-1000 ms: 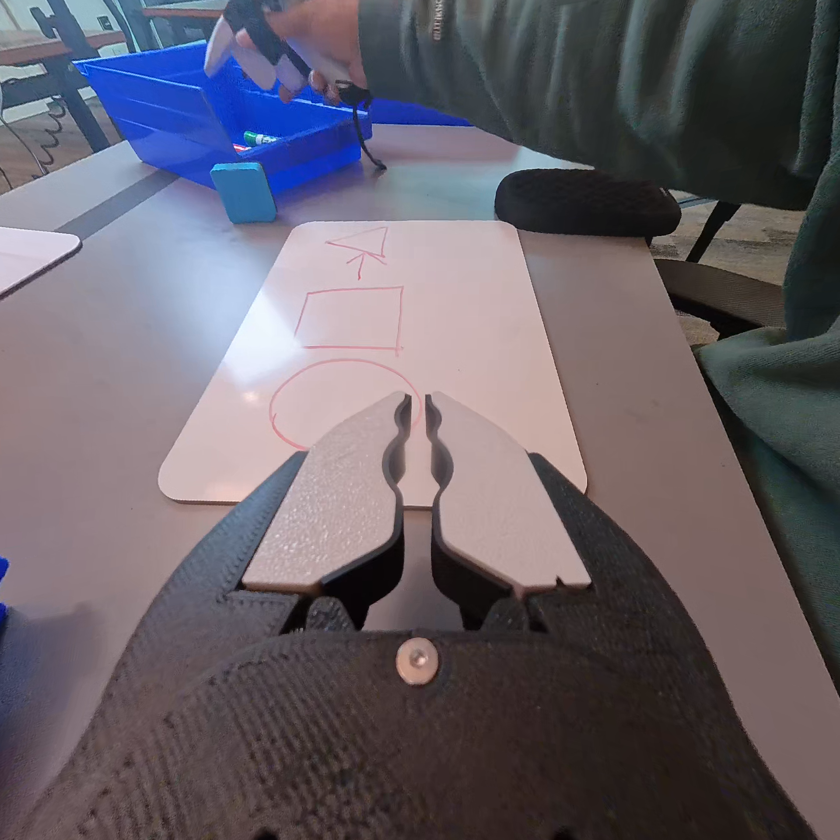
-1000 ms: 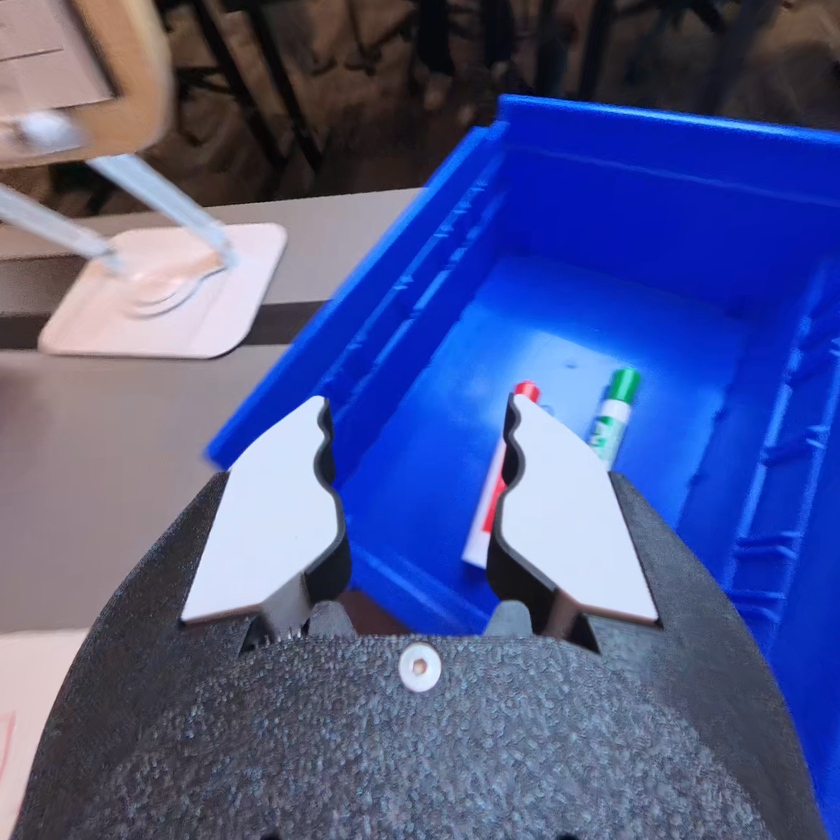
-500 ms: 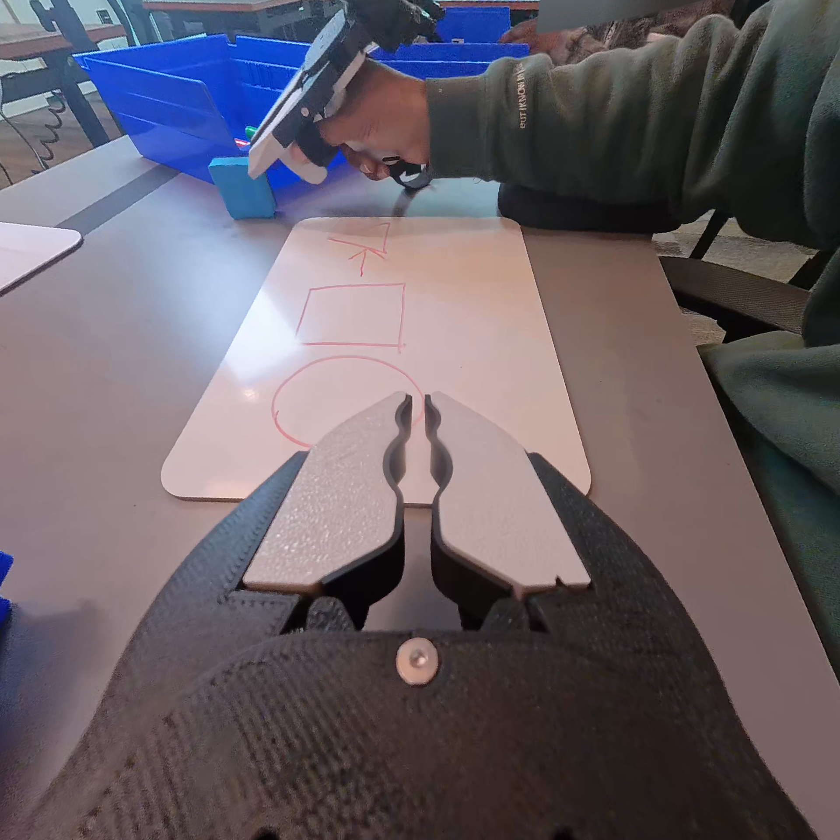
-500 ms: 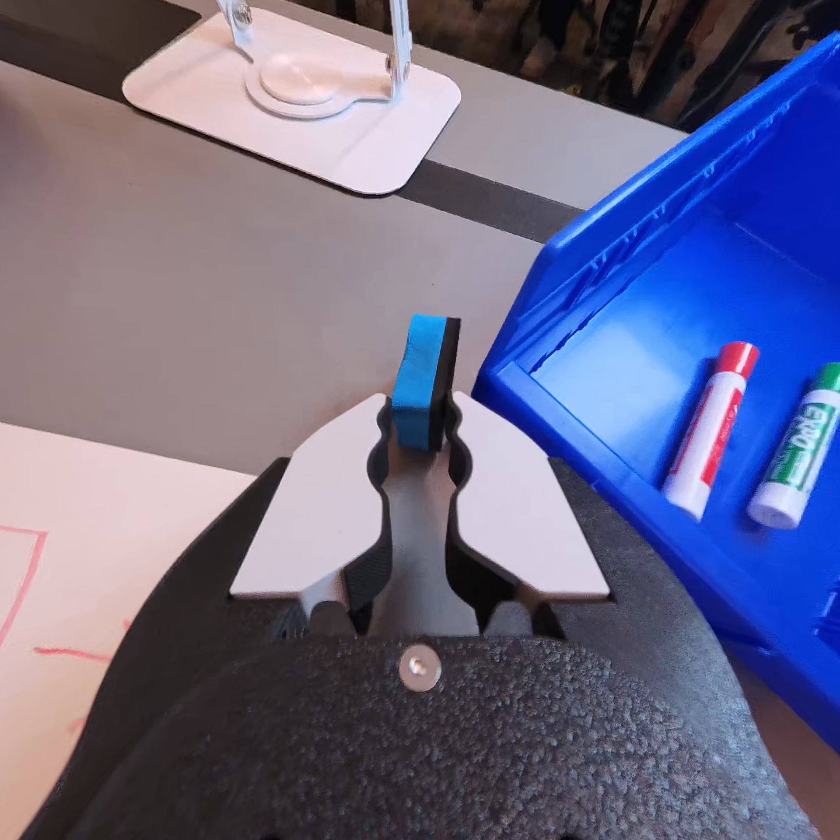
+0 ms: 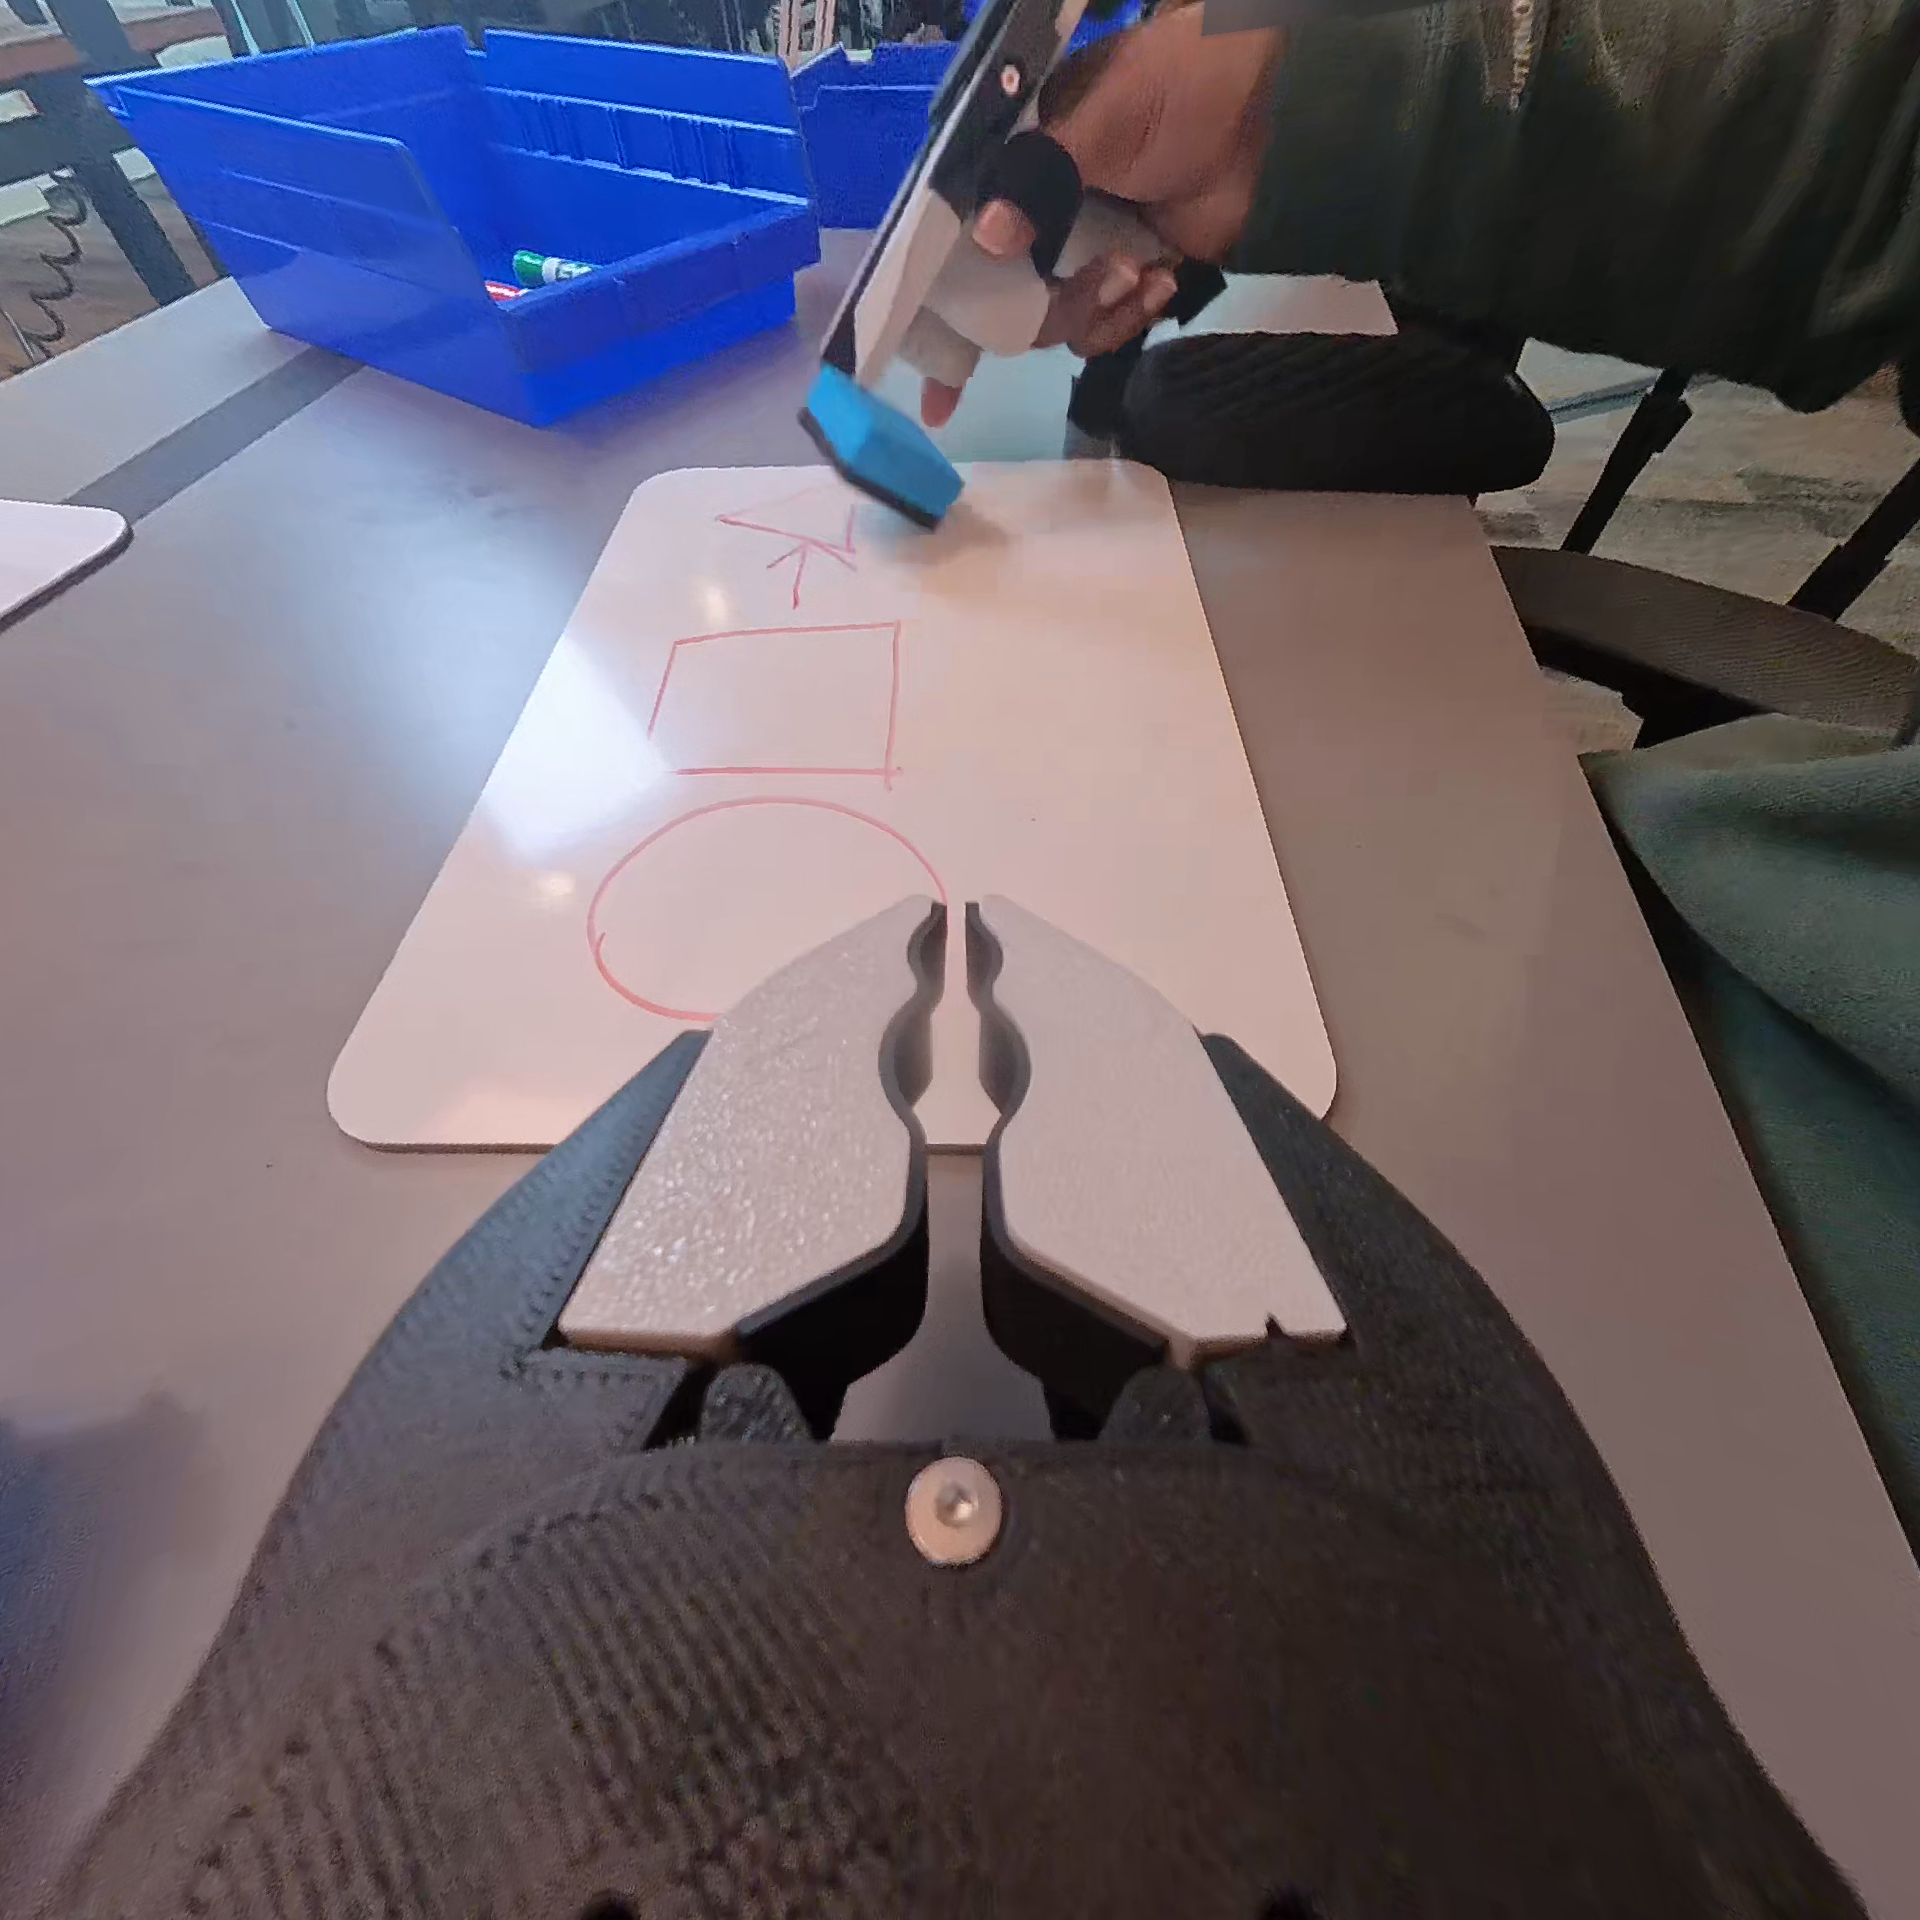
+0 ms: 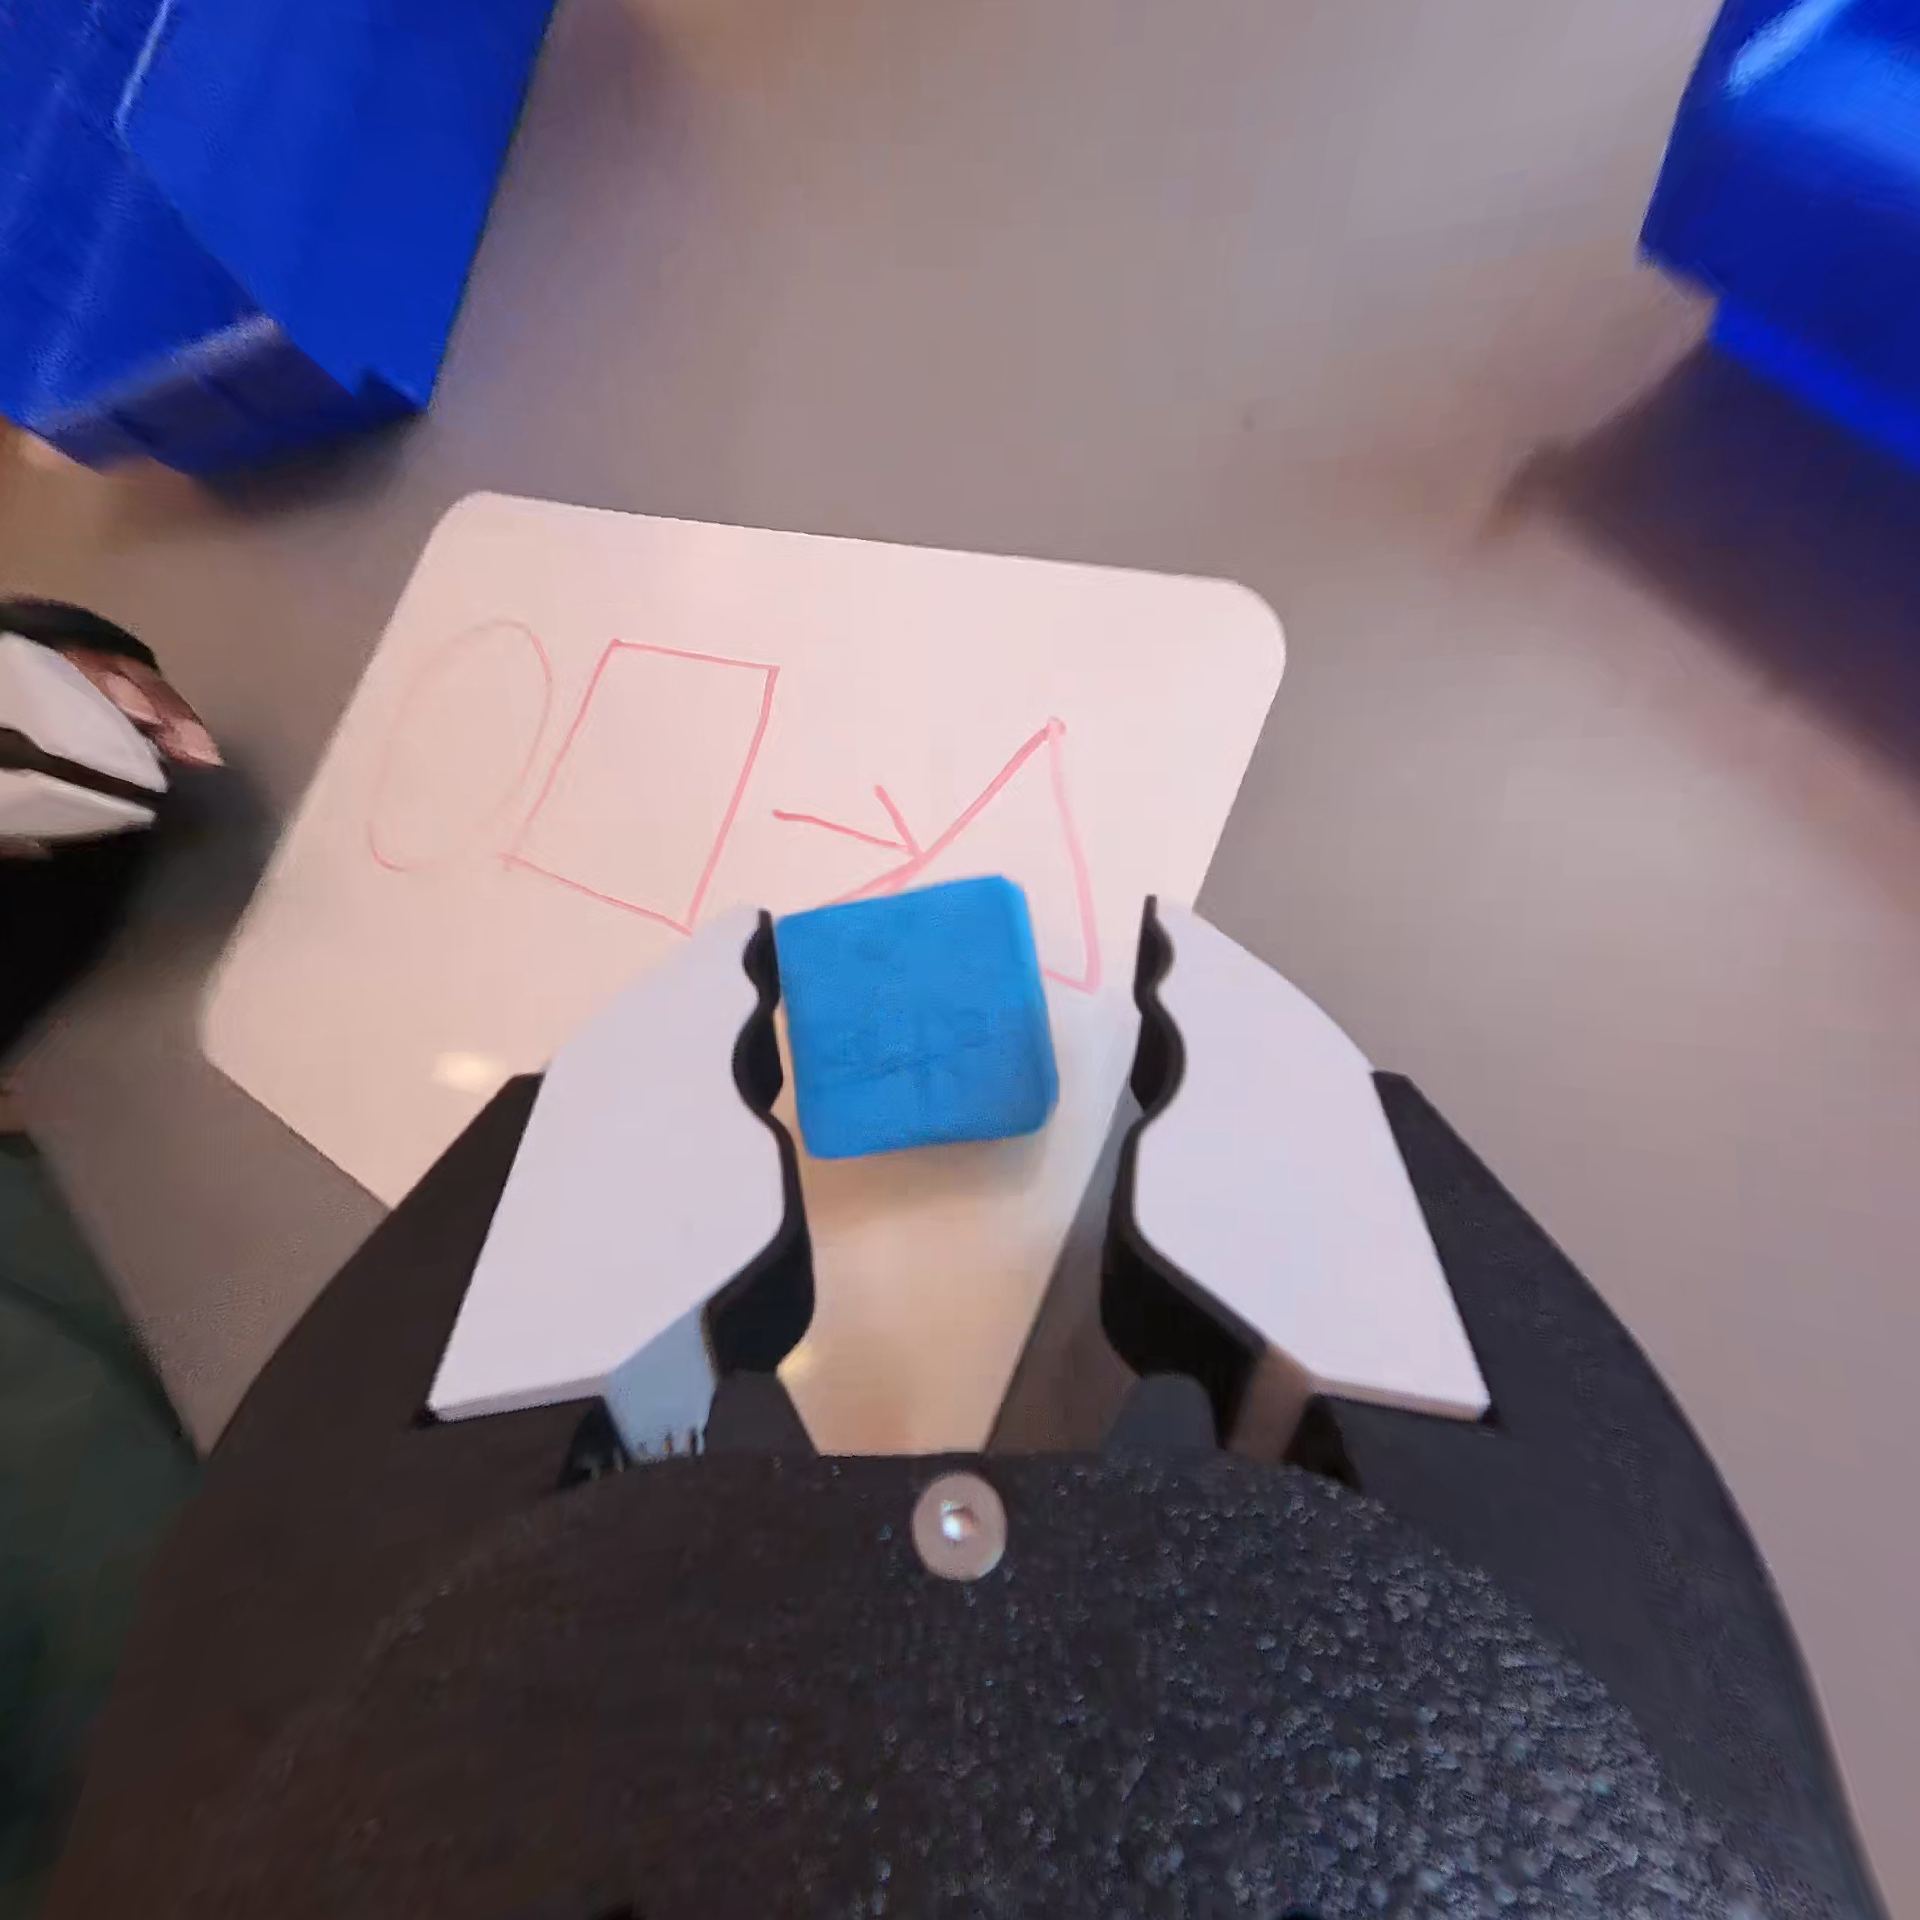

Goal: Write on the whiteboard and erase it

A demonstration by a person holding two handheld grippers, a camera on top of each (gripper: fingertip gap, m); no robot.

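Observation:
A white whiteboard (image 5: 1039, 831) lies on the grey table with a red circle, square, arrow and triangle drawn on it; it also shows in the right wrist view (image 6: 831, 644). A blue eraser (image 5: 883, 447) sits tilted at the board's far end, over the triangle. My right gripper (image 6: 951, 914) is right above it. Its jaws stand wider than the eraser (image 6: 914, 1018), with a gap on the eraser's right side. My left gripper (image 5: 956, 909) is shut and empty, over the board's near end by the circle.
A blue bin (image 5: 416, 208) with a green marker (image 5: 551, 270) stands at the back left, with another blue bin (image 6: 1818, 208) near it. A black chair armrest (image 5: 1330, 405) lies past the board's far right corner. A second white board (image 5: 52, 540) sits at the left edge. The left gripper's tips are roughly 25 cm from the right gripper's.
My right gripper closed on the upright eraser beside the bin, carried it over the board's triangle end, and its jaws have widened again. My left gripper has stayed put.

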